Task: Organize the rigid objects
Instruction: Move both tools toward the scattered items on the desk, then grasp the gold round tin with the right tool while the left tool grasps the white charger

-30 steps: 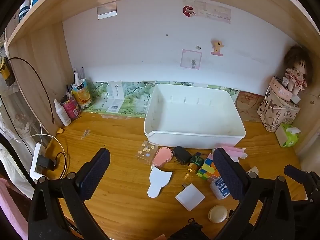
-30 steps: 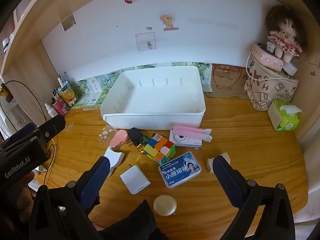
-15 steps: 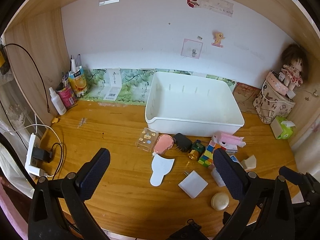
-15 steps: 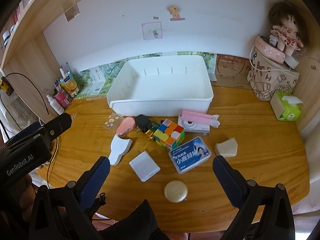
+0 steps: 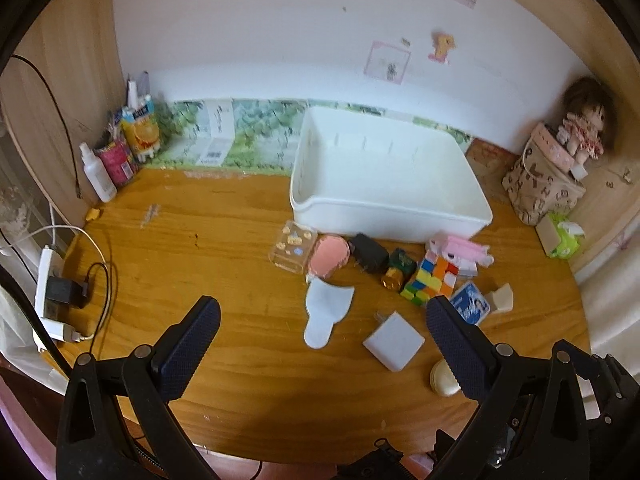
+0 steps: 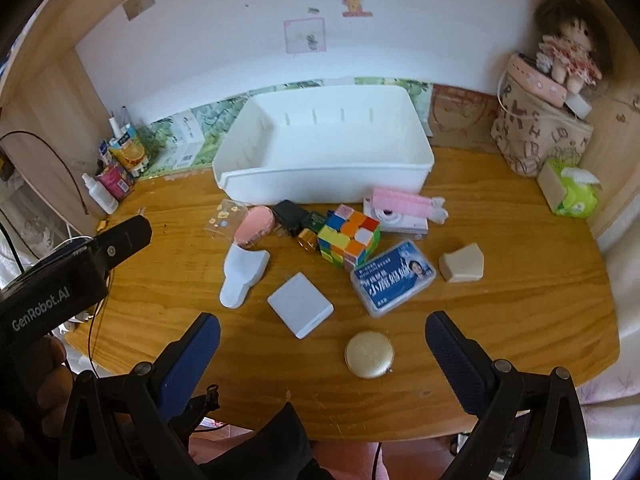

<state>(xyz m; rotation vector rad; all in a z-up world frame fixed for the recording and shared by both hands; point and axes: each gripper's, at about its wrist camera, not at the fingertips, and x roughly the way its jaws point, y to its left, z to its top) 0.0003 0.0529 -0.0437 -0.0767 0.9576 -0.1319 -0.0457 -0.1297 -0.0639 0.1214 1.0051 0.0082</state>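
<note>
An empty white bin (image 5: pixel 384 176) (image 6: pixel 324 152) stands at the back of the wooden desk. In front of it lie a colour cube (image 6: pixel 348 236) (image 5: pixel 430 280), a blue-labelled box (image 6: pixel 392 278), a white square adapter (image 6: pixel 300 310) (image 5: pixel 394 346), a round gold case (image 6: pixel 369 354), a white foot-shaped piece (image 6: pixel 242 276) (image 5: pixel 324 312), a pink oval case (image 6: pixel 254 226), a black plug (image 6: pixel 290 216) and a pink-and-white camera (image 6: pixel 404 210). My left gripper (image 5: pixel 320 328) is open and empty above the desk's front. My right gripper (image 6: pixel 322 344) is open and empty, above the gold case.
Bottles and a juice carton (image 5: pixel 136 132) stand at the back left. A power strip with cables (image 5: pixel 52 296) hangs at the left edge. A patterned bag with a doll (image 6: pixel 544 136) and a green tissue pack (image 6: pixel 572 192) sit at the right. A beige wedge (image 6: pixel 462 264) lies right of the blue box.
Both grippers have pulled back and up from the desk, so the bin and objects look smaller and lower in view. Nothing on the desk has moved.
</note>
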